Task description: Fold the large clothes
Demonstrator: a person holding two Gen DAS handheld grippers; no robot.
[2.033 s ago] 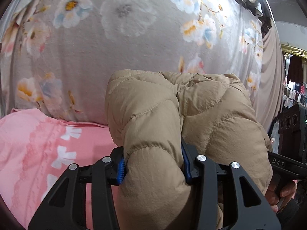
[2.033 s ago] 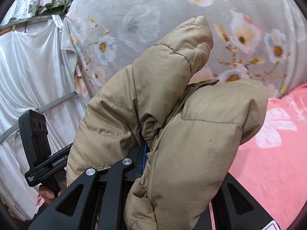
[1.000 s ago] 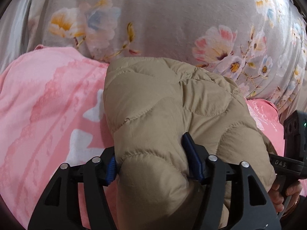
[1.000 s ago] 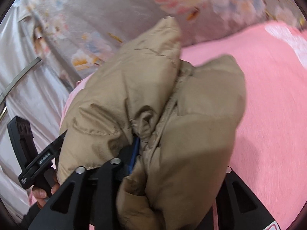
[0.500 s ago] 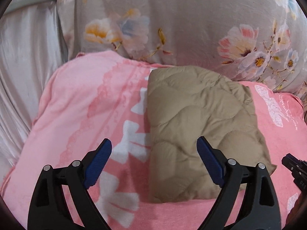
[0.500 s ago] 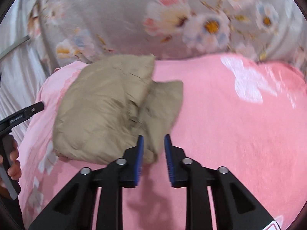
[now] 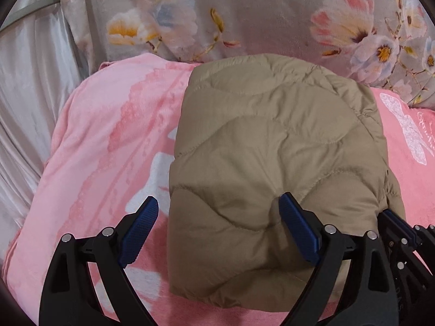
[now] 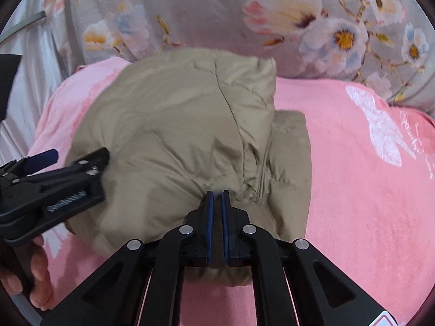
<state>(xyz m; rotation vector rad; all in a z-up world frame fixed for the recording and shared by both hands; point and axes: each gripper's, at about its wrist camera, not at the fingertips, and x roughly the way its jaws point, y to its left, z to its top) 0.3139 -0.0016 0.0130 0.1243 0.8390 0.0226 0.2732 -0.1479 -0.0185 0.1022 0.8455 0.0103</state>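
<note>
Now the tan puffy jacket [image 7: 272,163] lies folded into a thick bundle on the pink blanket [image 7: 108,135]. It has wavy stitched lines across it. Its long side runs away from the hand-held grippers toward the gray flowered sheet [image 7: 258,13] at the back. The left hand-held gripper [image 7: 217,233] is wide open and reaches in low over the near end of the jacket, one blue pad beside the jacket's left edge and the other pressing on top. The right hand-held gripper [image 8: 216,198] points at the near right part of the jacket, its blue pads almost together with nothing between them.
</note>
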